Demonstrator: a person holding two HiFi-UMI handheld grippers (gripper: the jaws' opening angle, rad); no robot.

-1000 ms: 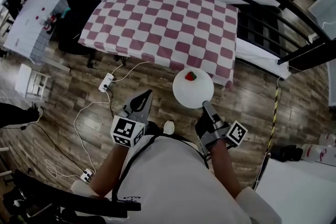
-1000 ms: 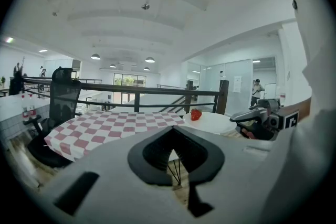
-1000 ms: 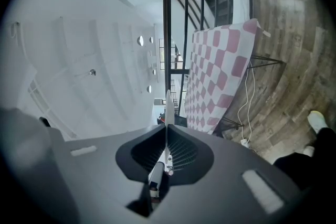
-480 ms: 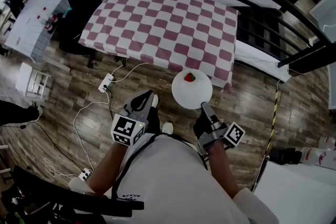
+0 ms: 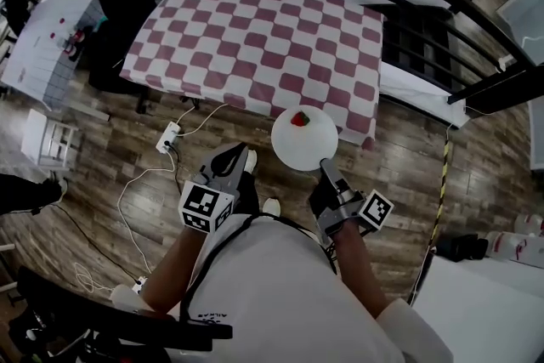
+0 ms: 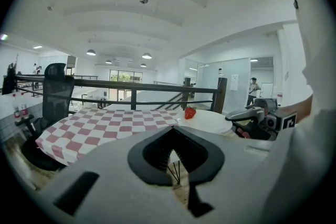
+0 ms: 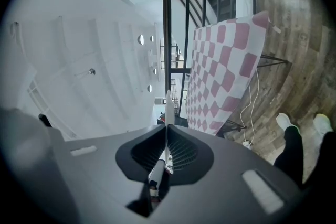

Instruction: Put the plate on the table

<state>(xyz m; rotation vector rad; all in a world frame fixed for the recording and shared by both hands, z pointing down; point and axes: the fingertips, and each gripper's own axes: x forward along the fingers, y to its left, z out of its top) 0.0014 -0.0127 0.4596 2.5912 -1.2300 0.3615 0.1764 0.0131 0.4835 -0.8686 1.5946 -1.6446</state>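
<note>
Plate (image 5: 303, 140), bearing a red fruit (image 5: 300, 119), hangs at the checked table's (image 5: 255, 38) near edge in the head view, pinched by its near rim in the right gripper (image 5: 326, 172); so one-sided a hold could let it sag and spill the fruit. Left gripper view: left gripper (image 6: 173, 131) closed, empty; plate's underside hidden. Right gripper view: jaws clamp the plate edge-on; its top unseen.

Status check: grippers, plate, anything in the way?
Right gripper shut on plate rim; left gripper shut, empty. Strawberry aboard, plate at table near edge, not set down. Nothing blocking.
</note>
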